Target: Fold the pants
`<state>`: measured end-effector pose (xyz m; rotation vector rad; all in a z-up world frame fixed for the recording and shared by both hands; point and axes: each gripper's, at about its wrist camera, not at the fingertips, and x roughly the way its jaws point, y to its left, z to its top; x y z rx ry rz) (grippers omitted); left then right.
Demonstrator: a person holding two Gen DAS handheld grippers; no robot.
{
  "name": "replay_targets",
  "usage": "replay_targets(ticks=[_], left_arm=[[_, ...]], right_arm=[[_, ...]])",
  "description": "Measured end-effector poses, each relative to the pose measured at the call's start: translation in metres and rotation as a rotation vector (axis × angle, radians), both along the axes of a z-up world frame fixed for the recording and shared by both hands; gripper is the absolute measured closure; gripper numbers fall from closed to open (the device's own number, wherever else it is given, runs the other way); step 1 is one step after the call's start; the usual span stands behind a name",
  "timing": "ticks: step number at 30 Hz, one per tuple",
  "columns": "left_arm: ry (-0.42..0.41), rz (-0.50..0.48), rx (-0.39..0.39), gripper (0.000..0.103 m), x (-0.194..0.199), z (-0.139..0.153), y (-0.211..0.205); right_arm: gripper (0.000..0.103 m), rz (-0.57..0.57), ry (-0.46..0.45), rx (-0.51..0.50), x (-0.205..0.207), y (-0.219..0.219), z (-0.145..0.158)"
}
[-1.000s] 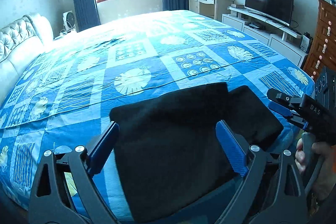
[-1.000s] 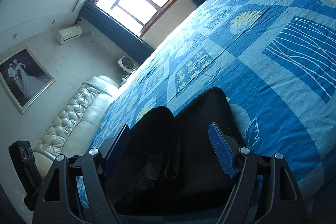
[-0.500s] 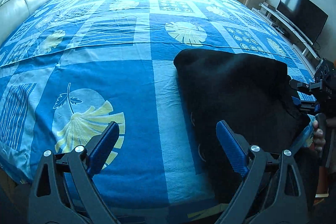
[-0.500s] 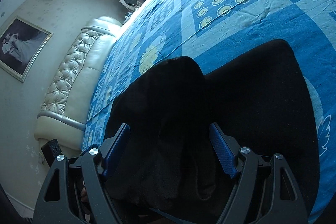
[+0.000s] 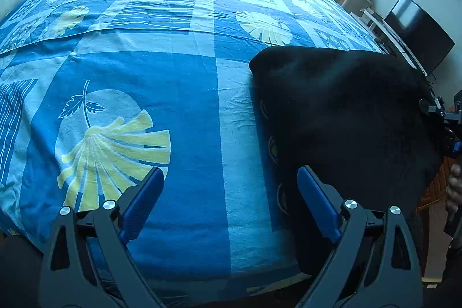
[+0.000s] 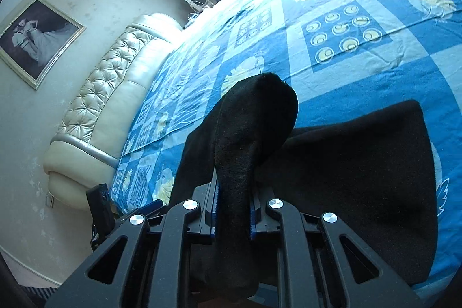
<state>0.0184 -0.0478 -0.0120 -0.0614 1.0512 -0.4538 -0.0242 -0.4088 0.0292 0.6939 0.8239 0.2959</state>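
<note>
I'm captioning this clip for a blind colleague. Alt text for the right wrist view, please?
The right tool is shut on a bunched fold of black pants, the rest spread on a blue patterned bedspread. A tufted cream headboard stands behind.

Right gripper (image 6: pixel 232 210) just closed, gripping cloth; left gripper (image 5: pixel 231 204) spread wide.

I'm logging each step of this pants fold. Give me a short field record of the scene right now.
surface: bed with blue patterned sheet
garment: black pants, lying near the bed's front edge
left gripper: open, empty, over bare sheet beside the pants
right gripper: jaws have just been closing, now shut on a bunched fold of the pants
fold: not finished
</note>
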Motion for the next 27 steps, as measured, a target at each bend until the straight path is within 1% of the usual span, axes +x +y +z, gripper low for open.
replay_targets(ticks=[2,4,6,9,11,12,14,19,23,27], left_arm=[[0.002,-0.005,-0.011,0.010,-0.001,0.002,-0.001],[0.003,-0.017,-0.023,0.010,-0.003,0.004,-0.006],[0.004,-0.031,-0.029,0.010,-0.005,0.004,-0.013],[0.006,-0.055,-0.026,0.010,-0.007,0.001,-0.027],[0.014,-0.064,-0.022,0.010,-0.007,-0.002,-0.035],[0.018,-0.067,-0.020,0.010,-0.007,-0.003,-0.037],[0.020,-0.064,-0.013,0.010,-0.007,-0.006,-0.041],[0.007,-0.060,0.007,0.010,-0.004,-0.008,-0.043],[0.024,-0.040,0.003,0.009,-0.003,-0.012,-0.041],[0.020,-0.040,0.017,0.009,-0.004,-0.014,-0.040]], right_arm=[[0.088,-0.014,-0.031,-0.025,-0.009,-0.011,0.016],[0.088,-0.044,-0.022,-0.087,-0.017,-0.022,0.018],[0.088,-0.083,0.023,-0.111,-0.021,-0.036,0.004],[0.088,-0.139,0.118,-0.144,-0.023,-0.055,-0.035],[0.088,-0.160,0.171,-0.125,-0.025,-0.065,-0.066],[0.088,-0.163,0.160,-0.101,-0.027,-0.069,-0.076],[0.088,-0.173,0.140,-0.058,-0.028,-0.071,-0.085],[0.087,-0.167,0.131,-0.029,-0.029,-0.075,-0.087],[0.085,-0.182,0.118,0.016,-0.033,-0.076,-0.090],[0.084,-0.187,0.117,0.015,-0.034,-0.075,-0.089]])
